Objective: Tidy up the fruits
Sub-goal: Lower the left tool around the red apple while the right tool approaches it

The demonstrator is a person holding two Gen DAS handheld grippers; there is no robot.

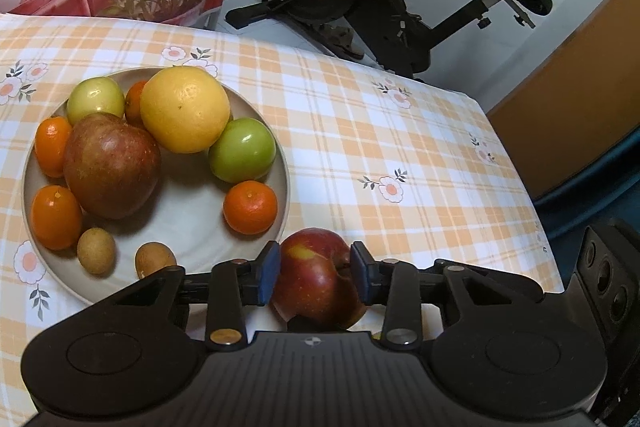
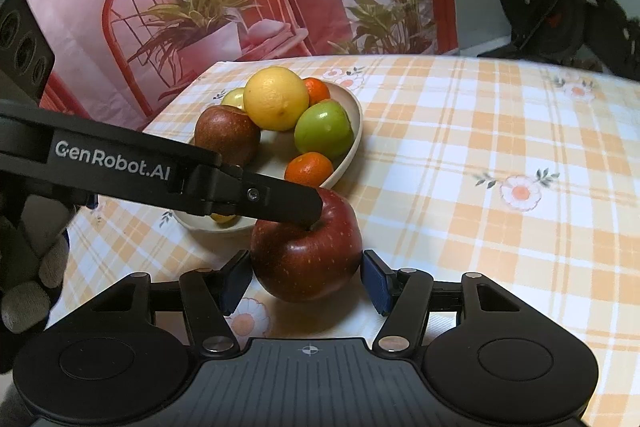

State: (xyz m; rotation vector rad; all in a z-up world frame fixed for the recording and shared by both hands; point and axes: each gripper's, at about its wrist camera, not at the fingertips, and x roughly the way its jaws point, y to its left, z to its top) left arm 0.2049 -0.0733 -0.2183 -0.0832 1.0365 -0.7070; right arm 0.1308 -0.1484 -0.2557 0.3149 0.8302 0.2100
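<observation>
red apple between both sets of jaws, just beside the fruit plate

i have a dark red round apple [image 2: 306, 259] sitting on the desk [image 2: 480, 155], which is covered in an orange-and-white checked cloth with flower prints. it rests just off the near edge of the shallow beige round plate [image 1: 192, 227], not on it.

my left gripper [image 1: 316, 277] comes down over the apple from above; in the left wrist view its blue pads [image 1: 269, 273] sit against the apple's two sides, so i read the jaws as narrow and gripping the fruit. in the right wrist view one black finger of that gripper lies across the apple's top near the stem dimple.

my right gripper [image 2: 306, 283] straddles the same apple lower down. its jaws stand moderately wide; the left pad is at the skin, the right pad shows a sliver of gap, so i cannot tell that it grips.

on the plate i see a large yellow citrus [image 1: 185, 109], a big russet-red apple [image 1: 112, 165], two green round fruits [image 1: 242, 151], several small orange mandarins [image 1: 250, 207] and two small tan round fruits [image 1: 96, 251]. a gloved hand [image 2: 28, 291] shows at the left edge of the right wrist view.
</observation>
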